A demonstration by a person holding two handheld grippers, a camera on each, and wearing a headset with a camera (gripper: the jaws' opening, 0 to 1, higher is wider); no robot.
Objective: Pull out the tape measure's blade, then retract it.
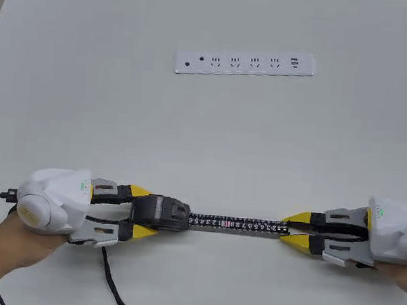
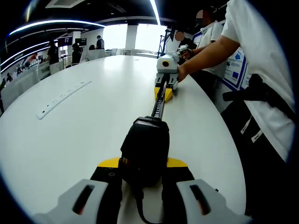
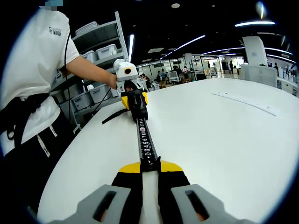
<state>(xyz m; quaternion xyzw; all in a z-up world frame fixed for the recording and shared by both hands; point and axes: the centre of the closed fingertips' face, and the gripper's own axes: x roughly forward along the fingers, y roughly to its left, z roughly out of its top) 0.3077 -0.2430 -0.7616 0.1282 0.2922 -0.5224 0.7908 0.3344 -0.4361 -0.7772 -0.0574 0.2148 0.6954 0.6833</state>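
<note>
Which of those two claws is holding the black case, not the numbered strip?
The left claw: its jaws clamp the black case, while the right claw pinches only the end of the numbered blade.

We count one tape measure (image 1: 159, 212) with one blade (image 1: 237, 225), two grippers, namely one left gripper (image 1: 142, 211) and one right gripper (image 1: 290, 230), one white power strip (image 1: 244, 62) carrying four sockets (image 1: 234, 62), one black strap (image 1: 112, 286), and one white table (image 1: 86, 130). We also see two hands, a left hand (image 1: 1, 246) and a right hand (image 1: 401, 278).
</note>
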